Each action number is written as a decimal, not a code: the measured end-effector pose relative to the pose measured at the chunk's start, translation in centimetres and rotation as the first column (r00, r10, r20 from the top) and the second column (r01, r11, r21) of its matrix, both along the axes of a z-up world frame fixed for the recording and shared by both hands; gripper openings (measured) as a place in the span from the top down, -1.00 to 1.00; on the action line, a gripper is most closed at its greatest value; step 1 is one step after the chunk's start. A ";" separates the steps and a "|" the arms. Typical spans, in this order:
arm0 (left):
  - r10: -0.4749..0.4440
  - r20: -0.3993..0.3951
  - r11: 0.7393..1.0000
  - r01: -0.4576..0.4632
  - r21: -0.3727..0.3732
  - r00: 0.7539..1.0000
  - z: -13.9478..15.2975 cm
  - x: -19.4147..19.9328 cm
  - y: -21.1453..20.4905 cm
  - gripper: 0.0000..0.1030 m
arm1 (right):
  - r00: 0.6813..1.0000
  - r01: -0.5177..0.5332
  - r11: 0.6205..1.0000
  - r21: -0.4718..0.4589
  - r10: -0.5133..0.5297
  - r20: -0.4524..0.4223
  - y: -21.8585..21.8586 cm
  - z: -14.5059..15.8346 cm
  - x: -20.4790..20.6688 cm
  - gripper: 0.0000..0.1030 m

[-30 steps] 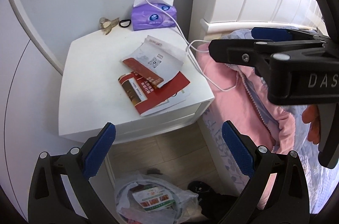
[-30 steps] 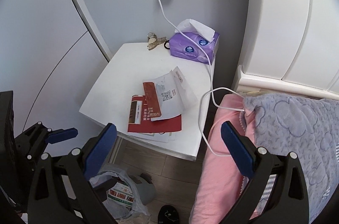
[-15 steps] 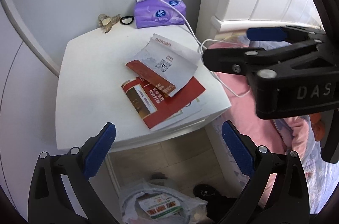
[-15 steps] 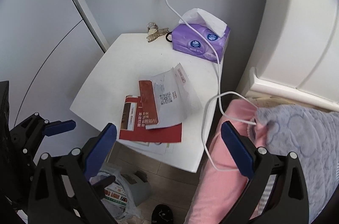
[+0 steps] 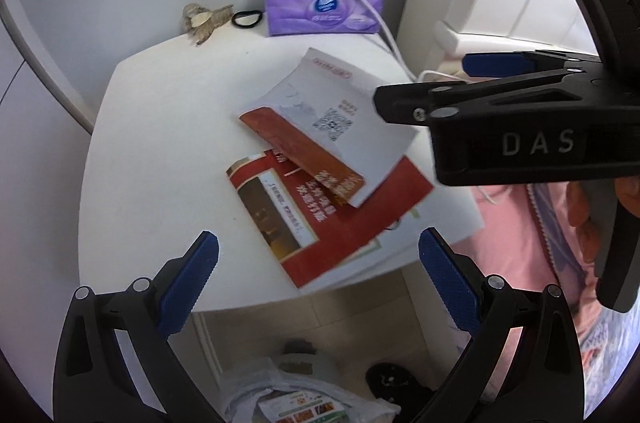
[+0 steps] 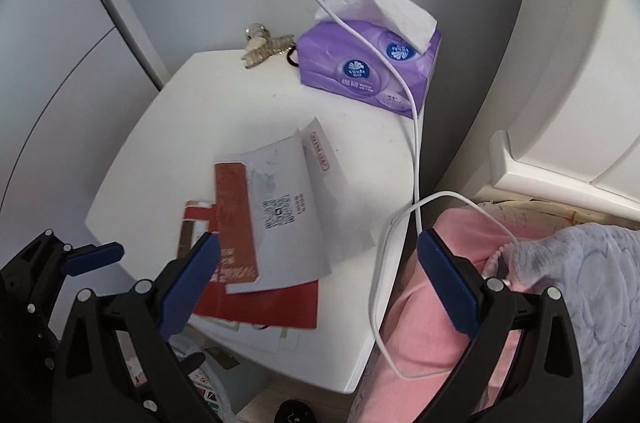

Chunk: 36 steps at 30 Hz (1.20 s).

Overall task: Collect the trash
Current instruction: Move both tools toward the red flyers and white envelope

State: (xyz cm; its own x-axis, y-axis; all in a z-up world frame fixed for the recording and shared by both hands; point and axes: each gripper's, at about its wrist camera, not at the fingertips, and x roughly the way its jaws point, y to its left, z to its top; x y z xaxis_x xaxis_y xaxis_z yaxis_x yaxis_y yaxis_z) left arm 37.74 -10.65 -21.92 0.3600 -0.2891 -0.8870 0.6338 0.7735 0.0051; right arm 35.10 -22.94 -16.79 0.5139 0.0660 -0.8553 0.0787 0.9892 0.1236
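Both grippers gaping, empty; only left view shows trash bag (image 5: 308, 399) clearly.

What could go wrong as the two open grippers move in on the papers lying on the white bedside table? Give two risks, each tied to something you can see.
1. The white charging cable runs along the table edge beside the white envelope; the right gripper might snag it.
2. The envelope and red leaflet lie loosely stacked, overhanging the white table; gripping one could slide the other off, perhaps missing the trash bin below.
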 end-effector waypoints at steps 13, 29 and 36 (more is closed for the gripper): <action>0.040 -0.028 0.999 -0.040 -0.003 0.999 -2.5 1.7 0.1 -0.89 | 0.999 -0.026 1.000 0.003 0.026 -0.025 -0.3 -2.6 1.6 -0.87; 0.106 -0.060 0.994 -0.108 -0.026 0.993 -3.2 3.3 1.2 -0.89 | 0.999 -0.008 1.000 0.011 0.009 -0.050 -0.8 -3.7 2.0 -0.87; 0.120 -0.066 0.992 -0.122 -0.027 0.991 -3.6 3.3 1.2 -0.89 | 0.998 -0.011 1.000 0.019 0.012 -0.062 -0.9 -4.0 2.0 -0.87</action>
State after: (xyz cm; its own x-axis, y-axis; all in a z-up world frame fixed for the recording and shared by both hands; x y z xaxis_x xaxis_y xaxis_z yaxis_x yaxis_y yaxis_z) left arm 41.07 -9.45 -25.57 0.3366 -0.2748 -0.9007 0.5338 0.8436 -0.0579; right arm 37.15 -23.84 -20.81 0.4585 0.0875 -0.8844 0.0753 0.9877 0.1368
